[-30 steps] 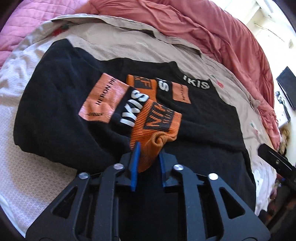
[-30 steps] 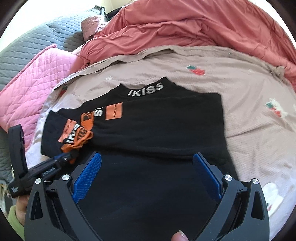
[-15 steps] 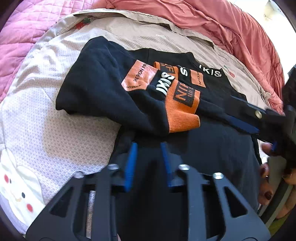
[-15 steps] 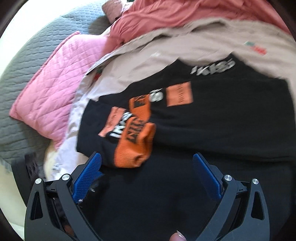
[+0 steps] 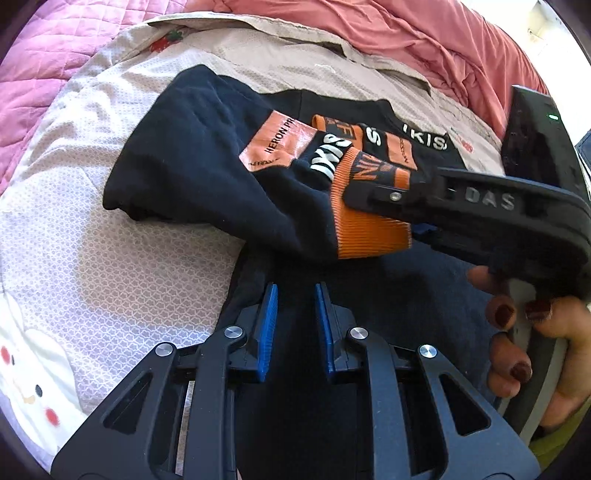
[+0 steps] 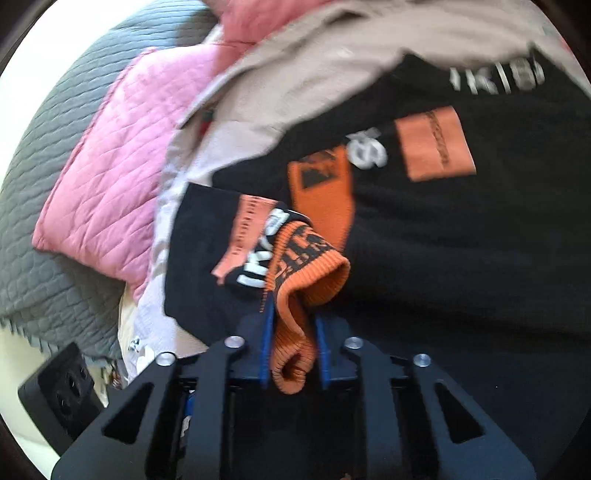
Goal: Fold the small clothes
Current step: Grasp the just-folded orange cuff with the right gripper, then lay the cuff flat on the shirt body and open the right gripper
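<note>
A black sweatshirt with orange patches and white lettering lies on the bed, its left sleeve folded over the body. The sleeve ends in an orange ribbed cuff. My right gripper is shut on that cuff and lifts it slightly; it also shows in the left wrist view, reaching in from the right. My left gripper is empty, its jaws a narrow gap apart, hovering over the black body just below the cuff.
The sweatshirt lies on a beige patterned sheet. A pink quilted pillow and a grey quilt lie to the left. A rumpled red blanket lies along the far side.
My left gripper let go of the orange cuff and drew back. My right gripper swung left, closed from wide open and took hold of the cuff.
</note>
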Available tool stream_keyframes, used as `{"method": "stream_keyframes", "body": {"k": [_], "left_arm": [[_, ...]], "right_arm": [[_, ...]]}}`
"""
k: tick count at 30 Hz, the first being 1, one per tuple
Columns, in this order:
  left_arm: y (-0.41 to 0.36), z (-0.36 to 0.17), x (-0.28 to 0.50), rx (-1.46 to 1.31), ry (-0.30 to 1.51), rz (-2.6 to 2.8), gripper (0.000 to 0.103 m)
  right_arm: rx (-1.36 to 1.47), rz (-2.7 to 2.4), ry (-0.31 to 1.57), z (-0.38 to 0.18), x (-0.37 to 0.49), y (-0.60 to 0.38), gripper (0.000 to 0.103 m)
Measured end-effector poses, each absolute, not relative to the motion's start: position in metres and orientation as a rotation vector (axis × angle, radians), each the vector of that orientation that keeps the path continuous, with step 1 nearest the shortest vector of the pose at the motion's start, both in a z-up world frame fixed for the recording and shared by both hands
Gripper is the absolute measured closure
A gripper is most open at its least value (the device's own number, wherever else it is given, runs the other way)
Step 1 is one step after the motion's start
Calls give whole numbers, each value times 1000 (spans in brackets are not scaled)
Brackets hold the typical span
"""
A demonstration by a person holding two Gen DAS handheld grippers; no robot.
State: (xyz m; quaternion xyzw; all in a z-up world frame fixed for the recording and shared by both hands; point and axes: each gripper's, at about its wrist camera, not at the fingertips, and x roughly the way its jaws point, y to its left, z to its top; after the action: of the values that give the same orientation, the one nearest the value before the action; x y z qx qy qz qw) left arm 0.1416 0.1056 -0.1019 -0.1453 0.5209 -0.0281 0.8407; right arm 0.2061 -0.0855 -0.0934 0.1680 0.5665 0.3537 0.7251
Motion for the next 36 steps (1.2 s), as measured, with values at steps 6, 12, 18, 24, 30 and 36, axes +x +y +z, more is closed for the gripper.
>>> {"method": "stream_keyframes", "body": {"k": [6,12,18,24,30,36], "left_arm": [[109,-70,133,-291,991,-44,90],[109,-57,128,-274,936,-28,89],[111,-56,138,-275,929,-13,89],[97,-56,163,-251,939,-21,86],[77,-60,193,-228,932,-53,83],[59,-89,223,-224,1015,-55,81]], "right_arm": [[213,782,1015,-29,200,-103,91],[112,683,909,11,214,-146,91],[97,550,896,10,228,-209,91],[89,452,939,-11,233,-251,91],[100,408,964,-28,231,-268,91],[38,354,996,-42,235,-266,91]]}}
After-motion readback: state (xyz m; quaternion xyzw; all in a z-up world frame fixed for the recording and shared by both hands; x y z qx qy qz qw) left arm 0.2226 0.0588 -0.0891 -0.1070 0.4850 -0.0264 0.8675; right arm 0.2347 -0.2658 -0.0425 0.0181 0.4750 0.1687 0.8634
